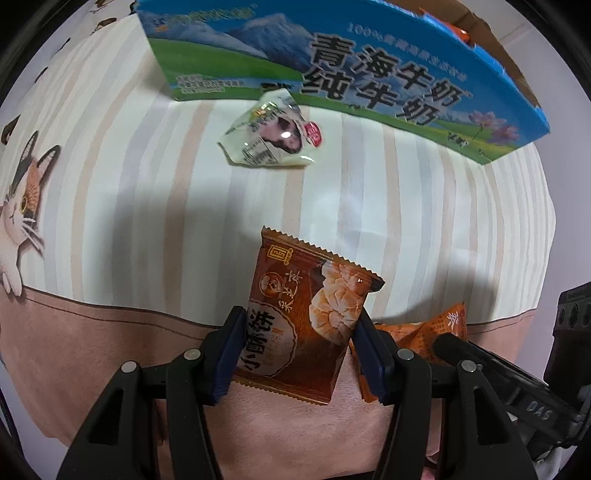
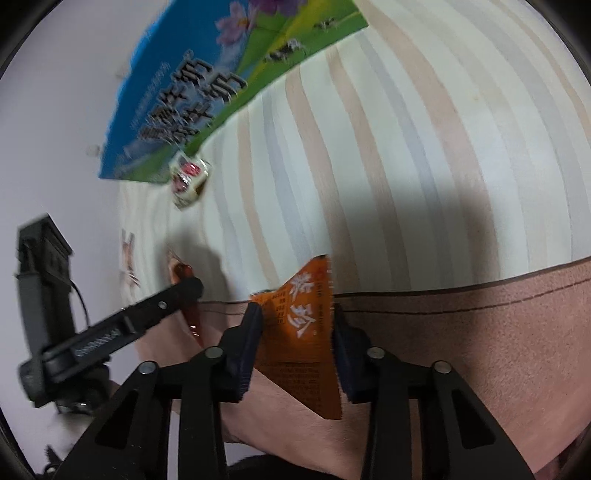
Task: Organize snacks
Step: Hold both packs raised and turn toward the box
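Observation:
My left gripper (image 1: 299, 325) is shut on a brown pastry snack packet (image 1: 306, 314) and holds it above the striped cloth. My right gripper (image 2: 297, 314) is shut on an orange snack packet (image 2: 303, 332), which also shows in the left wrist view (image 1: 424, 332). A white crumpled snack packet (image 1: 269, 136) lies on the cloth against the blue and green milk carton box (image 1: 369, 70); it shows in the right wrist view (image 2: 188, 181) below the box (image 2: 207, 92). The left gripper (image 2: 184, 291) appears at the left of the right wrist view.
The striped cloth (image 1: 369, 206) with a cat print (image 1: 26, 206) at the left covers the surface, with a pink band (image 1: 92, 362) near me. The box is open at the top, with something orange inside (image 1: 461, 33).

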